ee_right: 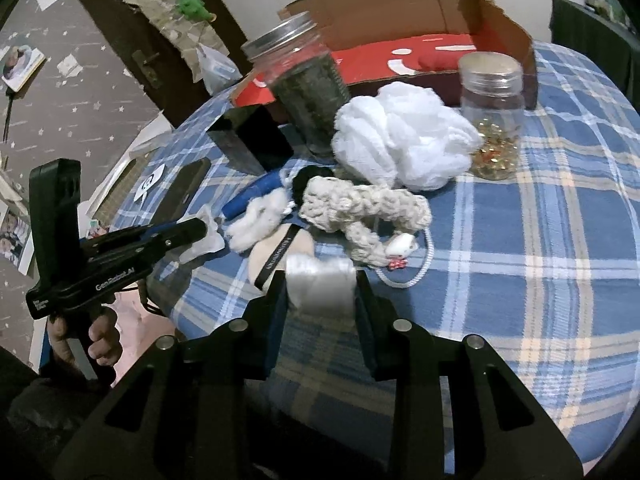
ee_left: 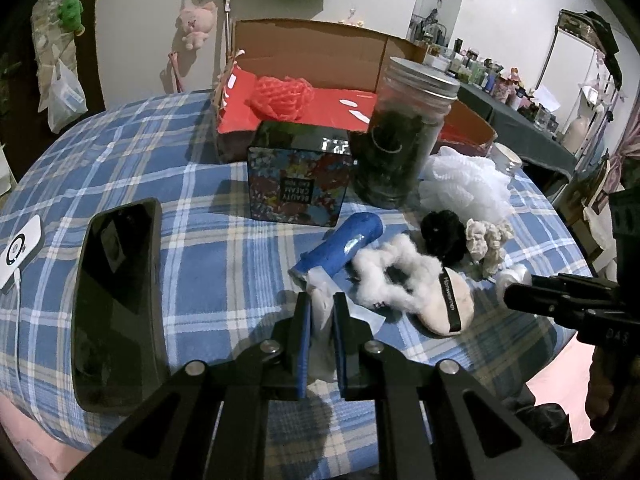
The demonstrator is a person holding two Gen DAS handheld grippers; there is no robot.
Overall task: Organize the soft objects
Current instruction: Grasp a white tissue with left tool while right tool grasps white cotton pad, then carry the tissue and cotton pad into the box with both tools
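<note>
Blue, white and cream plaid on tablecloth (ee_left: 132,160). Orange-red mesh pouf (ee_left: 280,94) in cardboard box (ee_left: 312,46), brown outside, red lining with white marks. White bath pouf (ee_right: 404,136). Black scrunchie (ee_left: 442,236); cream crocheted scrunchie (ee_right: 360,208); fluffy white scrunchie (ee_left: 396,276). Blue tube (ee_left: 340,246). Multicoloured floral print on tin (ee_left: 296,186). Glossy black phone (ee_left: 118,304). Silver lid on dark-filled jar (ee_left: 400,136).
</note>
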